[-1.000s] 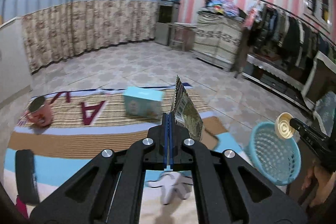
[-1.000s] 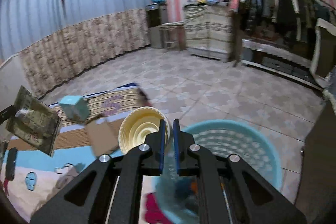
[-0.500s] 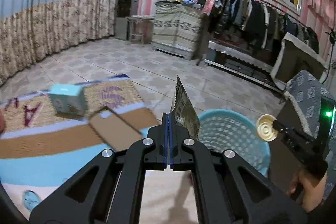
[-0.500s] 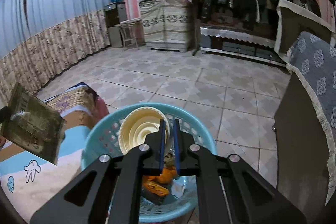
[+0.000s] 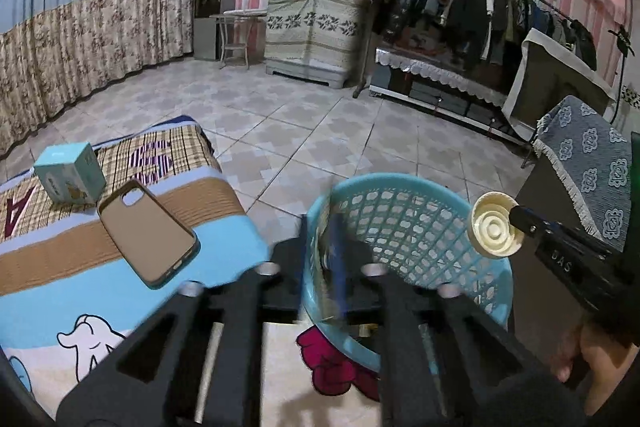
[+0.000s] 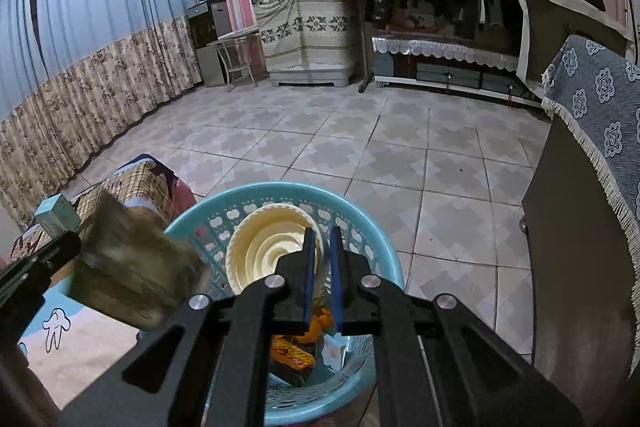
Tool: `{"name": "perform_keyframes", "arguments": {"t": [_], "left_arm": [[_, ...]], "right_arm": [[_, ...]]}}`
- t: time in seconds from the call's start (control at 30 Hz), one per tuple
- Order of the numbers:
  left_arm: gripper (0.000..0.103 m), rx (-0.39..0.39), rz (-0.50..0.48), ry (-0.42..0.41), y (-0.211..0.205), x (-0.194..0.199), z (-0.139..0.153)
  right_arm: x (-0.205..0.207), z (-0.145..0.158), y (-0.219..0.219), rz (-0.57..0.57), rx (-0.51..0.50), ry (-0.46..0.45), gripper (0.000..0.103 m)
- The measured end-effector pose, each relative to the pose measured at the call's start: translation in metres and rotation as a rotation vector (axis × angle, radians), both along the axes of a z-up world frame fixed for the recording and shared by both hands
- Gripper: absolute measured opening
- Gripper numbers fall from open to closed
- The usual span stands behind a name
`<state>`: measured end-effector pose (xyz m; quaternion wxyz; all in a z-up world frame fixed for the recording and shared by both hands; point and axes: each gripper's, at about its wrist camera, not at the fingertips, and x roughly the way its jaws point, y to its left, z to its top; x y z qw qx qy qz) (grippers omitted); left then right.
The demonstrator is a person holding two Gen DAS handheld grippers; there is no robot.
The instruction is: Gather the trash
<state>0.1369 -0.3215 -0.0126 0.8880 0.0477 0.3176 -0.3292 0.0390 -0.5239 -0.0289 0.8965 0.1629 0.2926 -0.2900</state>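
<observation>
- Left tongs: jaws opening right now, blurred in their own view. The flat printed wrapper shows in the right wrist view at the left tongs' tip, smeared by motion, at the basket's left rim. Cannot tell whether the pads are touching it at this instant; reads as a release under way.
- Right tongs: narrow, pinched on the wall of a cream ribbed cup, held over the blue basket. The left wrist view shows the same cup above the basket's far-right rim.
- Basket stands on the tiled floor just beside the bed; some orange and yellow trash lies inside.
- A phone case and a small teal box remain on the bed; neither looks like trash.
- Risk 1: the wrapper is light and flat and sits at the rim, not the centre. It could flutter, catch the rim, and land on the bed or floor.
- Risk 2: the cup hangs near the rim. Released there, it could strike the edge and bounce out or roll across the tiles.
- Risk 3: both tongs crowd one opening, so a knock could tip the light basket.
</observation>
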Motion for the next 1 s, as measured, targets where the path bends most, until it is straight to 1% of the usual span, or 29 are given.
{"name": "perform_keyframes", "arguments": {"t": [0.03, 0.07, 0.1, 0.13, 0.17, 0.2, 0.23, 0.27, 0.37, 0.47, 0.57, 0.6, 0.63, 0.67, 0.7, 0.73, 0.77, 0.8, 0.83, 0.93, 1.0], "left_arm": [[0.039, 0.0, 0.009, -0.008, -0.001, 0.0, 0.0], [0.048, -0.001, 0.015, -0.016, 0.0, 0.0, 0.001], [0.05, -0.001, 0.022, -0.026, 0.001, 0.0, 0.002], [0.054, -0.002, 0.028, -0.032, 0.005, 0.0, 0.003], [0.063, 0.001, 0.041, -0.044, 0.008, 0.0, 0.004], [0.068, 0.008, 0.061, -0.064, 0.01, -0.001, 0.005], [0.076, 0.015, 0.076, -0.078, 0.012, -0.001, 0.007], [0.08, 0.025, 0.096, -0.097, 0.015, 0.0, 0.008], [0.086, 0.038, 0.132, -0.119, 0.023, 0.003, 0.011], [0.092, 0.043, 0.169, -0.127, 0.031, 0.008, 0.012], [0.094, 0.045, 0.196, -0.13, 0.037, 0.011, 0.012], [0.095, 0.046, 0.2, -0.13, 0.038, 0.012, 0.012], [0.095, 0.049, 0.207, -0.133, 0.04, 0.013, 0.012], [0.097, 0.051, 0.212, -0.136, 0.041, 0.014, 0.012], [0.097, 0.053, 0.22, -0.14, 0.043, 0.014, 0.013], [0.097, 0.053, 0.223, -0.142, 0.044, 0.015, 0.013], [0.097, 0.052, 0.228, -0.143, 0.047, 0.016, 0.013], [0.097, 0.052, 0.232, -0.144, 0.049, 0.016, 0.013], [0.097, 0.054, 0.238, -0.146, 0.051, 0.017, 0.014], [0.097, 0.075, 0.253, -0.16, 0.057, 0.017, 0.014], [0.097, 0.09, 0.265, -0.172, 0.063, 0.017, 0.016]], "right_arm": [[0.001, 0.0, 0.001, 0.002, 0.0, 0.002, 0.008], [0.003, -0.001, 0.002, 0.005, 0.0, 0.005, 0.008], [0.004, -0.001, 0.003, 0.007, -0.003, 0.008, 0.008], [0.005, -0.001, 0.004, 0.012, -0.008, 0.011, 0.008], [0.007, -0.001, 0.006, 0.015, -0.012, 0.013, 0.008], [0.008, -0.001, 0.006, 0.017, -0.014, 0.015, 0.008], [0.01, -0.002, 0.008, 0.02, -0.018, 0.017, 0.008], [0.012, -0.002, 0.009, 0.024, -0.023, 0.019, 0.008], [0.018, -0.004, 0.016, 0.035, -0.036, 0.028, 0.008], [0.024, -0.005, 0.019, 0.037, -0.049, 0.031, 0.011], [0.031, -0.01, 0.023, 0.038, -0.055, 0.042, 0.012], [0.033, -0.012, 0.023, 0.038, -0.055, 0.046, 0.015], [0.035, -0.013, 0.023, 0.038, -0.055, 0.05, 0.028], [0.037, -0.015, 0.022, 0.038, -0.058, 0.055, 0.037], [0.038, -0.015, 0.022, 0.035, -0.063, 0.056, 0.053], [0.04, -0.017, 0.022, 0.033, -0.067, 0.058, 0.059], [0.041, -0.019, 0.02, 0.032, -0.066, 0.064, 0.06], [0.042, -0.02, 0.019, 0.031, -0.063, 0.067, 0.066], [0.042, -0.022, 0.018, 0.032, -0.059, 0.065, 0.077], [0.043, -0.022, 0.02, 0.035, -0.056, 0.059, 0.088], [0.042, -0.022, 0.021, 0.034, -0.066, 0.053, 0.094]]}}
